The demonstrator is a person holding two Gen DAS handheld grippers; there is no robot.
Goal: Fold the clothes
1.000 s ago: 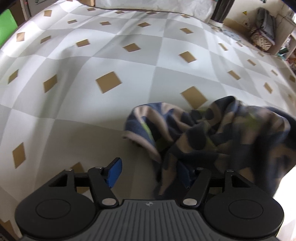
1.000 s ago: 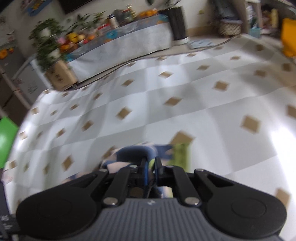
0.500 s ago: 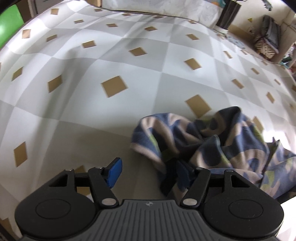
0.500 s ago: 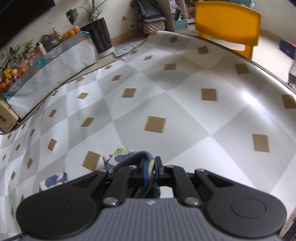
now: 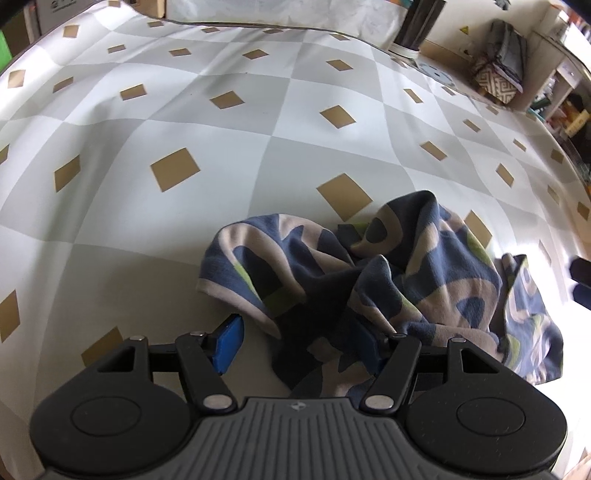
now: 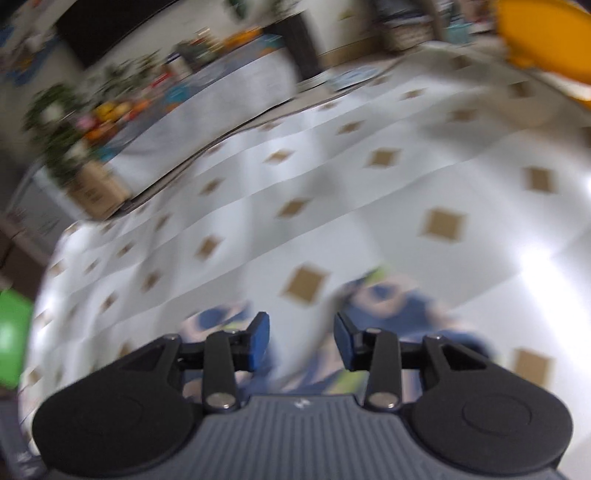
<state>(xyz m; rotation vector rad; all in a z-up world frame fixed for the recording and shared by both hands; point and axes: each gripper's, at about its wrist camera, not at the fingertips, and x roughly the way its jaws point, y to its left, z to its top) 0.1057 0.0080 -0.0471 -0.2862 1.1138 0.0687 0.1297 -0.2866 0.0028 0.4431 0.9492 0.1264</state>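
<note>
A crumpled garment [image 5: 373, 266], patterned in navy, beige and lime green, lies in a heap on the checked tablecloth [image 5: 177, 110]. My left gripper [image 5: 299, 343] is open right at the heap's near edge. Its left blue pad [image 5: 229, 343] is bare, while a fold of the cloth covers the right pad. In the right wrist view, which is blurred by motion, my right gripper [image 6: 301, 341] is open with nothing between its pads. It hangs just above the garment [image 6: 388, 299].
The grey-and-white tablecloth with brown diamonds spreads far on all sides. A yellow chair [image 6: 546, 37] stands beyond the far right edge. A dark pot [image 5: 417, 22], a patterned basket [image 5: 498, 77] and a side table with plants and fruit [image 6: 110, 110] lie past the far edge.
My right gripper has opened and let go of the garment, which has dropped into a lower heap on the table. The left gripper stays open at the heap's edge.
</note>
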